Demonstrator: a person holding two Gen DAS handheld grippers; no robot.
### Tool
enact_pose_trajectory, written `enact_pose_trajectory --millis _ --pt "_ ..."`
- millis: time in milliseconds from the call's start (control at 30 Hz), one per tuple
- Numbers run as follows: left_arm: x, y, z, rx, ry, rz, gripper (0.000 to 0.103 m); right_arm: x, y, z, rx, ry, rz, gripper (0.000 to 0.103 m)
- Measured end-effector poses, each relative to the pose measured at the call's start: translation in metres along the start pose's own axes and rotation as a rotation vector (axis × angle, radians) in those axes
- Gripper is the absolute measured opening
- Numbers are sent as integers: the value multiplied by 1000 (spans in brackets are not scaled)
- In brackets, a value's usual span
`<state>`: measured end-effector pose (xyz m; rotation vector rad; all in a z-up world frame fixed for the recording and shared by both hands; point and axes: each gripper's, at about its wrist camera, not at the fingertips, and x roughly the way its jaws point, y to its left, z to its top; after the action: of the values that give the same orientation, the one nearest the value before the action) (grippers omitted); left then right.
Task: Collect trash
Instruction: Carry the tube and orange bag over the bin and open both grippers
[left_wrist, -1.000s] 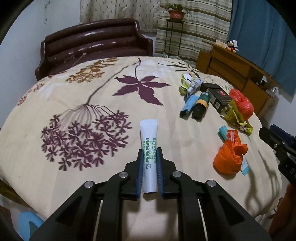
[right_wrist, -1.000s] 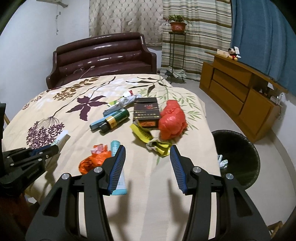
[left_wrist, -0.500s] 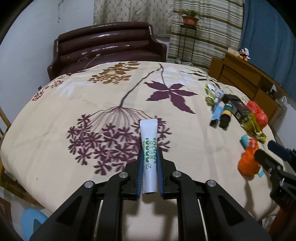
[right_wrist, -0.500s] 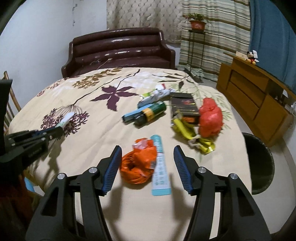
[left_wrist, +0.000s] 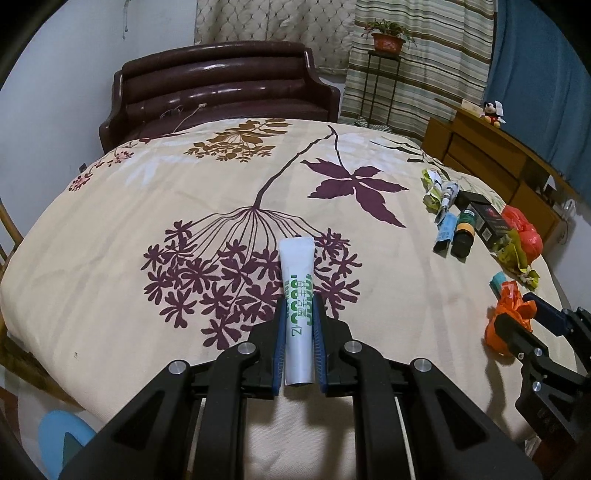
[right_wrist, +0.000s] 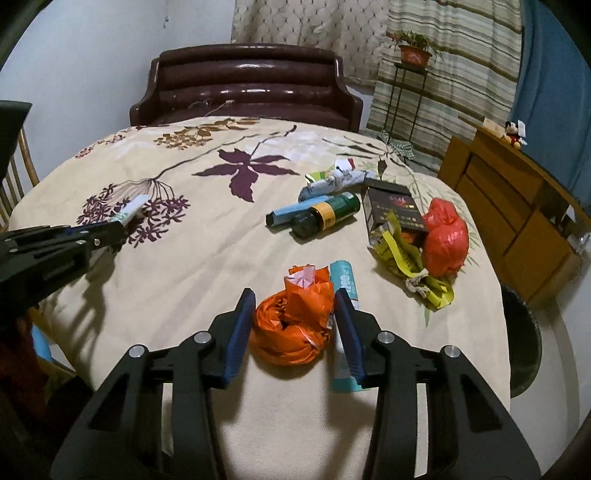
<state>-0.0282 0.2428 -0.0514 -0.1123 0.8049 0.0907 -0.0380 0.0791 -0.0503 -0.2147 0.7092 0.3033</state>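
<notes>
My left gripper (left_wrist: 299, 306) is shut on a white tube with green print (left_wrist: 297, 258), held above the floral tablecloth (left_wrist: 147, 192); the right wrist view shows this same gripper (right_wrist: 118, 225) at the left. My right gripper (right_wrist: 293, 295) straddles a crumpled orange plastic bag (right_wrist: 288, 325) lying on the cloth. Its jaws are closing, and the pads stand right at the bag's sides without visibly squeezing it. A teal tube (right_wrist: 345, 280) lies against the bag, partly under the right finger.
Further trash lies to the right: a green bottle (right_wrist: 328, 214), a blue box (right_wrist: 291, 212), a black carton (right_wrist: 388, 206), a yellow wrapper (right_wrist: 406, 258) and a red bag (right_wrist: 445, 236). A dark bin (right_wrist: 524, 343) stands past the table's right edge, a wooden cabinet (right_wrist: 517, 192) behind it.
My right gripper swung left over the orange bag, opened wider, then narrowed around it. The left gripper drifted left over the purple flower print, still holding the tube.
</notes>
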Motion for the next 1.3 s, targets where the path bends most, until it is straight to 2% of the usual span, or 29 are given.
enact_pose_trajectory --millis 167,333,633,1033,1300 --pt "-6 -8 5 0 -23 -21 15 -15 -6 8 3 -75 -25 43" --pt "-11 -34 15 23 -50 -72 15 -31 -30 16 43 -128 -51 43" --pt "-8 -105 37 82 -62 -195 15 -52 -109 18 140 -188 -171 43" --pt "7 -229 49 220 -65 -331 15 -54 -224 -8 297 -183 -338 43" --pt "28 -291 51 274 -49 -350 15 -42 -275 -23 367 -159 -381 43"
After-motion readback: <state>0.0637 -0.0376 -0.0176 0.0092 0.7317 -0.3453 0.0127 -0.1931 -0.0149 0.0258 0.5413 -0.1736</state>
